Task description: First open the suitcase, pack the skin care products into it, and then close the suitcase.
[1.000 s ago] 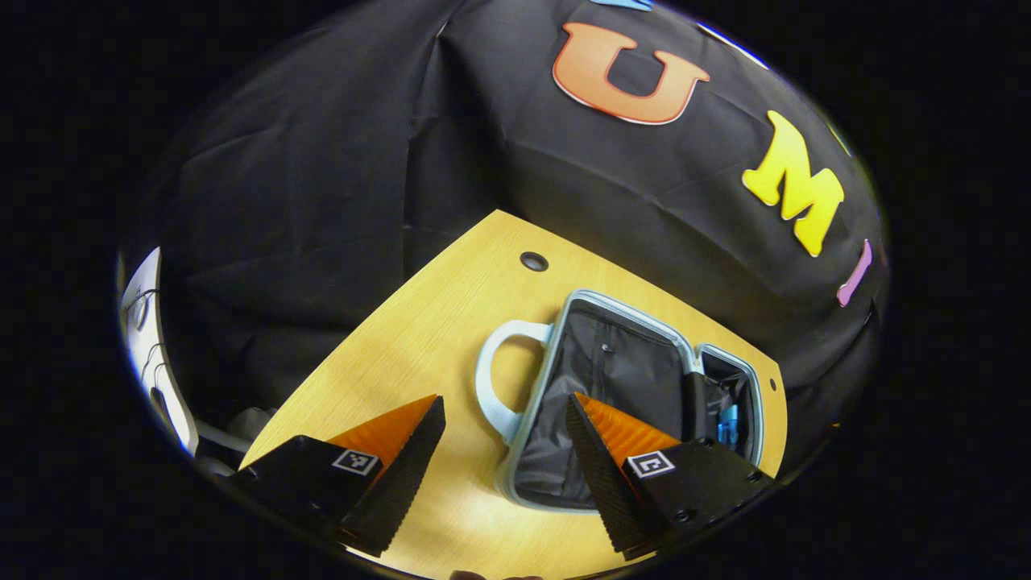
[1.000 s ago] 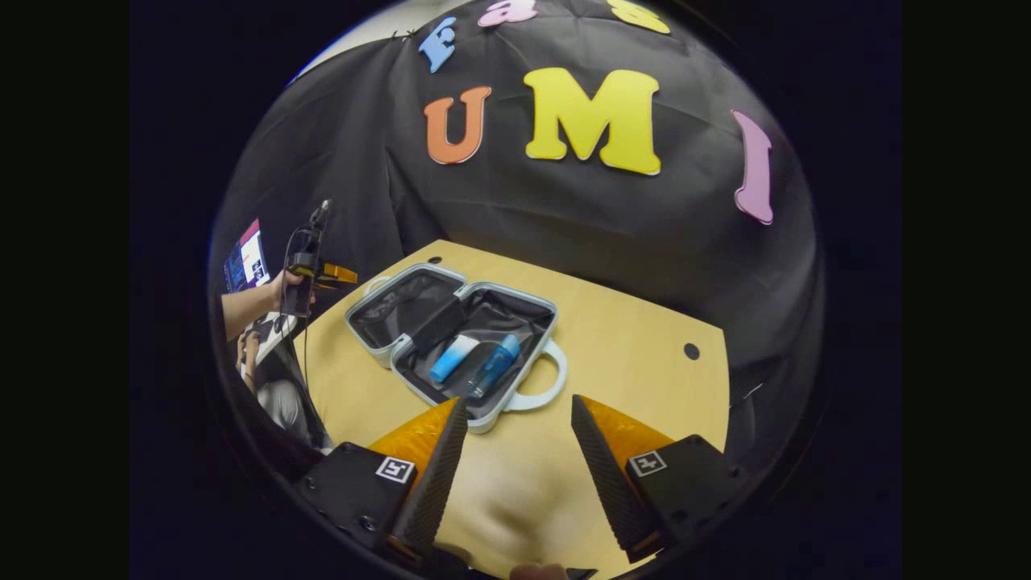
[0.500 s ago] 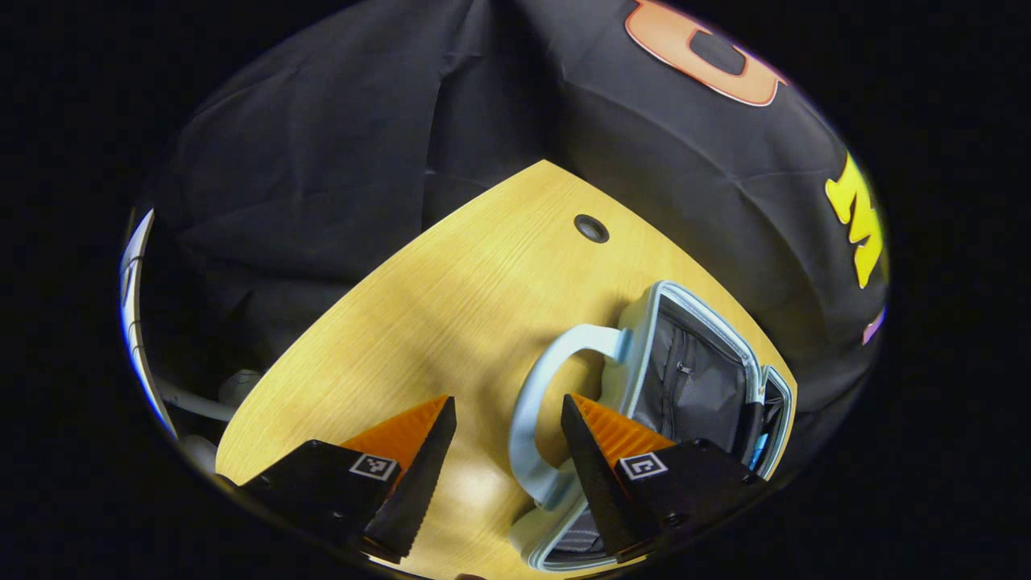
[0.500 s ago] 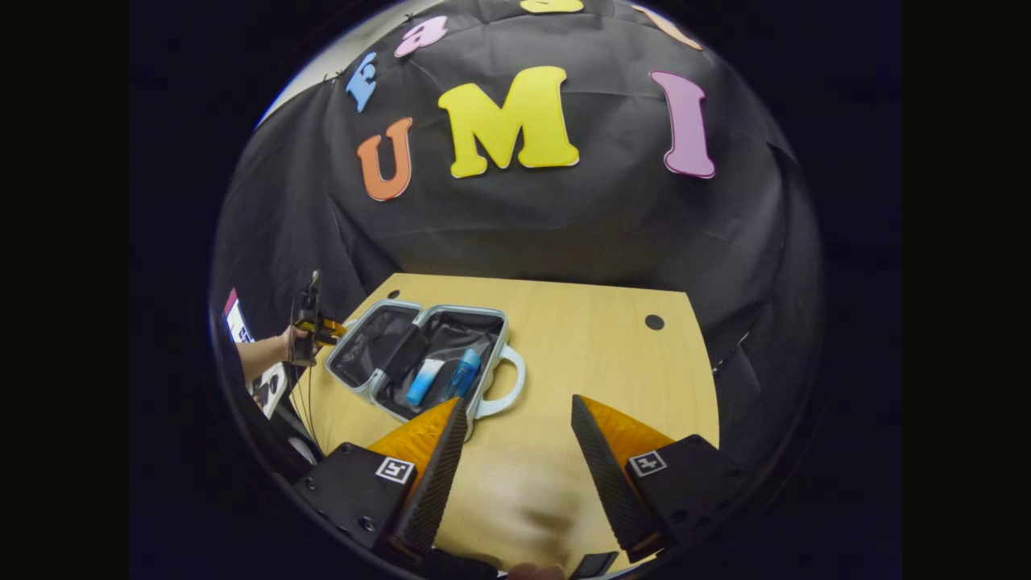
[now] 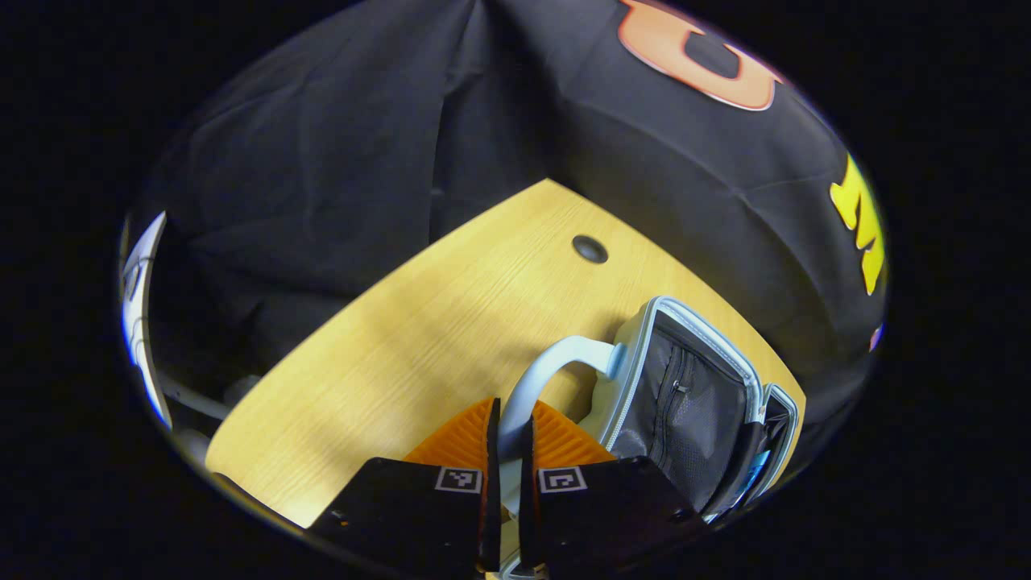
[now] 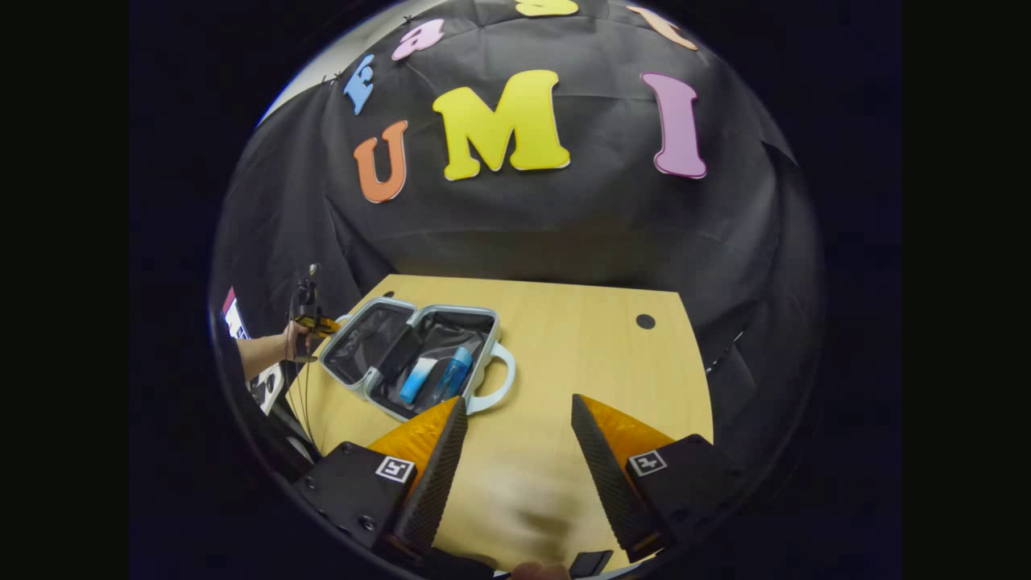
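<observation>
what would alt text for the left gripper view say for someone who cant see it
The left gripper is clamped on the pale handle of an open suitcase, which lies on a wooden table. The suitcase's dark lining faces up, and black cloth hangs behind the table.

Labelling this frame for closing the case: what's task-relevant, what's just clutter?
Job:
- suitcase, open
- its handle, held in left gripper
- two blue skin care products inside
- right gripper, open over the table

Lying about:
- screen at the booth's edge
</observation>
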Motion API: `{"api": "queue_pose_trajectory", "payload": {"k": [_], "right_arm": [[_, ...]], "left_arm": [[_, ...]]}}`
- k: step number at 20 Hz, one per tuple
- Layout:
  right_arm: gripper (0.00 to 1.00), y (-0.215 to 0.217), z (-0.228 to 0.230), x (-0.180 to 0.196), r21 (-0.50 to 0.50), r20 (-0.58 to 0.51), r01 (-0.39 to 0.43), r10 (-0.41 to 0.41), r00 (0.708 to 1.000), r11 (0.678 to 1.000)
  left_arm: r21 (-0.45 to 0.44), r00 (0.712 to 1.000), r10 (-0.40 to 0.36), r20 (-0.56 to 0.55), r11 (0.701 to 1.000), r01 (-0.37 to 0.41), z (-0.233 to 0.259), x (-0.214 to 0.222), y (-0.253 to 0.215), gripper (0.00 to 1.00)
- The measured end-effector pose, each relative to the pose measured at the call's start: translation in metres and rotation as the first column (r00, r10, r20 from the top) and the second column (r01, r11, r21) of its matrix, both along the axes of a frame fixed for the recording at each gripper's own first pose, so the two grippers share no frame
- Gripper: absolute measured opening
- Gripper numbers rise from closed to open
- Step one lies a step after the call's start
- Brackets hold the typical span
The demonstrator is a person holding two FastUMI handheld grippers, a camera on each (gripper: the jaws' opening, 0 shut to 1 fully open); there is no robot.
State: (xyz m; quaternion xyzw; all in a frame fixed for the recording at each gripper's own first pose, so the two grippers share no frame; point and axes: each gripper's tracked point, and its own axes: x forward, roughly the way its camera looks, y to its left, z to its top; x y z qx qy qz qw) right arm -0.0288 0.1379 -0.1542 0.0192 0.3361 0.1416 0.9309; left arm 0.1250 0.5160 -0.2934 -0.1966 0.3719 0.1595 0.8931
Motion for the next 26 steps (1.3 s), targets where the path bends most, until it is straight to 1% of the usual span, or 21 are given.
{"api": "queue_pose_trajectory", "payload": {"k": [1, 4, 7, 9, 13, 14, 15, 16, 17, 18, 19, 23, 26], "right_arm": [[0.78, -0.002, 0.001, -0.002, 0.007, 0.009, 0.019, -0.02, 1.0, 1.0], [0.78, -0.01, 0.001, -0.015, 0.034, 0.012, 0.03, -0.03, 0.999, 0.999], [0.78, -0.019, 0.006, -0.022, 0.047, 0.041, 0.023, -0.025, 0.999, 0.999], [0.78, -0.031, 0.011, -0.03, 0.031, 0.068, 0.01, -0.012, 0.998, 0.999], [0.78, -0.052, 0.018, -0.039, -0.01, 0.122, -0.003, 0.005, 0.992, 1.0], [0.73, -0.058, 0.019, -0.04, -0.024, 0.132, -0.003, 0.006, 0.991, 1.0], [0.78, -0.064, 0.02, -0.043, -0.032, 0.138, -0.003, 0.008, 0.99, 0.999], [0.78, -0.07, 0.023, -0.045, -0.034, 0.14, 0.0, 0.005, 0.99, 0.999], [0.78, -0.078, 0.024, -0.047, -0.037, 0.146, 0.006, -0.001, 0.989, 0.999], [0.73, -0.087, 0.025, -0.048, -0.043, 0.15, 0.016, -0.009, 0.989, 0.999], [0.78, -0.096, 0.024, -0.049, -0.046, 0.151, 0.029, -0.022, 0.988, 0.998], [0.78, -0.129, 0.019, -0.051, -0.035, 0.132, 0.113, -0.107, 0.985, 0.993], [0.78, -0.155, 0.017, -0.051, -0.074, 0.144, 0.153, -0.142, 0.979, 0.985]], "left_arm": [[0.041, 0.999, -0.006, 0.032, 0.999, 0.005, 0.021, 0.001, -0.002, 0.1], [0.124, 0.993, -0.035, 0.117, 0.992, 0.021, 0.073, 0.004, -0.023, 0.06], [0.143, 0.978, -0.051, 0.201, 0.989, 0.022, 0.13, -0.003, -0.05, 0.05], [0.121, 0.96, -0.059, 0.274, 0.992, 0.027, 0.167, -0.003, -0.082, 0.05], [0.15, 0.915, -0.12, 0.385, 0.986, 0.067, 0.225, -0.005, -0.152, 0.04], [0.149, 0.903, -0.13, 0.409, 0.986, 0.075, 0.236, -0.004, -0.175, 0.05], [0.144, 0.886, -0.144, 0.441, 0.986, 0.089, 0.248, -0.002, -0.198, 0.05], [0.143, 0.87, -0.164, 0.465, 0.984, 0.109, 0.258, 0.002, -0.222, 0.04], [0.143, 0.858, -0.186, 0.478, 0.981, 0.133, 0.263, 0.004, -0.245, 0.04], [0.139, 0.847, -0.206, 0.491, 0.978, 0.157, 0.265, 0.006, -0.264, 0.04], [0.132, 0.837, -0.225, 0.499, 0.974, 0.183, 0.266, 0.006, -0.286, 0.04], [0.14, 0.801, -0.309, 0.512, 0.951, 0.277, 0.258, 0.008, -0.369, 0.04], [0.14, 0.783, -0.373, 0.497, 0.925, 0.352, 0.236, 0.008, -0.427, 0.04]]}}
